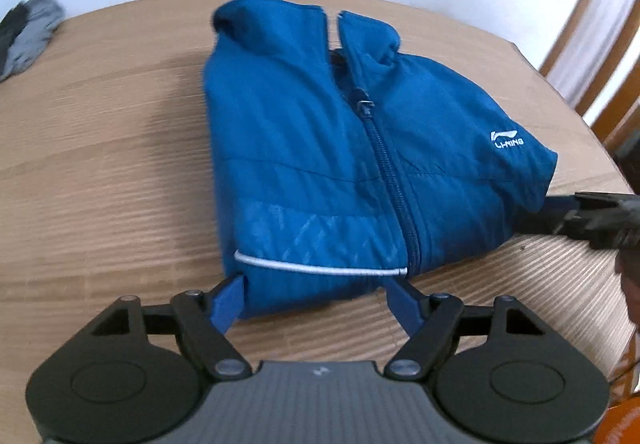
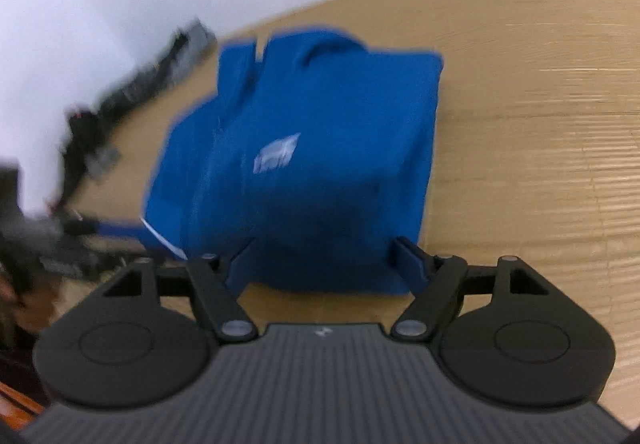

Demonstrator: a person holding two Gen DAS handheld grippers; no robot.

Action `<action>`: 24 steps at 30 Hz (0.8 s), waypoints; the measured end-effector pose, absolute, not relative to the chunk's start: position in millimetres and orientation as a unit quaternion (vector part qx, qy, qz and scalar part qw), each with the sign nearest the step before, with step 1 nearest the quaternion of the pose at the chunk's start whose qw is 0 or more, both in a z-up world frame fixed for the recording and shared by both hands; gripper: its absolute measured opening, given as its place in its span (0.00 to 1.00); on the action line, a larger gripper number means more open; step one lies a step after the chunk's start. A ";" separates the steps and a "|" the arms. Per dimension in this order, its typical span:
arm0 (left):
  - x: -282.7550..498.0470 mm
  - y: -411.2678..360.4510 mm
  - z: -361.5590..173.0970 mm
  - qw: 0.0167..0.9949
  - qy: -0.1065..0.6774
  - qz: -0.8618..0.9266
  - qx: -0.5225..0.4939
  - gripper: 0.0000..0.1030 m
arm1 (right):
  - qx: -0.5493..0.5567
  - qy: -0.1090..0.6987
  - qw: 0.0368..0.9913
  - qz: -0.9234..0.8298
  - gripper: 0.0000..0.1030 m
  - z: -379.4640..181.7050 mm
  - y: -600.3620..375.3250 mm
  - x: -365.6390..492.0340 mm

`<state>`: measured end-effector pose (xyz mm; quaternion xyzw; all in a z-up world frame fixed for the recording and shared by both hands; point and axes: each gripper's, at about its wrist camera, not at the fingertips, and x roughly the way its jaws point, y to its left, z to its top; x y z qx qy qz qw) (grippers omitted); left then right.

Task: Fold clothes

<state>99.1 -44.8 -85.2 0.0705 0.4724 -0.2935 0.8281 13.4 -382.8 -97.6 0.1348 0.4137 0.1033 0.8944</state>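
A folded blue zip-up jacket (image 1: 320,147) with a white logo lies on the wooden table (image 1: 100,163). My left gripper (image 1: 316,300) stands open at its near hem. Its blue fingers (image 1: 230,302) straddle the folded edge, beside the white trim line. My right gripper (image 2: 326,260) is open too, and the jacket (image 2: 312,147) sits between its fingers at the side edge. In the left wrist view the right gripper (image 1: 592,215) reaches in from the right, against the jacket's side. The right wrist view is blurred; the left gripper (image 2: 80,236) shows at its left edge.
A pile of grey and black clothing (image 1: 28,35) lies at the table's far left corner, also seen as clothing (image 2: 176,55) by the wall. A white wall runs behind the table. A wooden chair back (image 1: 600,43) stands past the right edge.
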 end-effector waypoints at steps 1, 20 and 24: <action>102.1 -48.7 -87.7 0.828 0.470 -0.297 0.074 0.69 | 0.107 0.422 0.896 0.088 0.73 -101.9 -370.3 15.9; 277.4 -137.5 -84.6 0.869 0.429 -0.231 0.087 0.66 | 0.099 0.377 0.921 -0.014 0.70 -120.0 -389.0 199.9; 317.8 -154.5 -83.5 0.880 0.422 -0.205 0.074 0.66 | 0.112 0.370 0.922 -0.019 0.71 -124.3 -399.1 249.6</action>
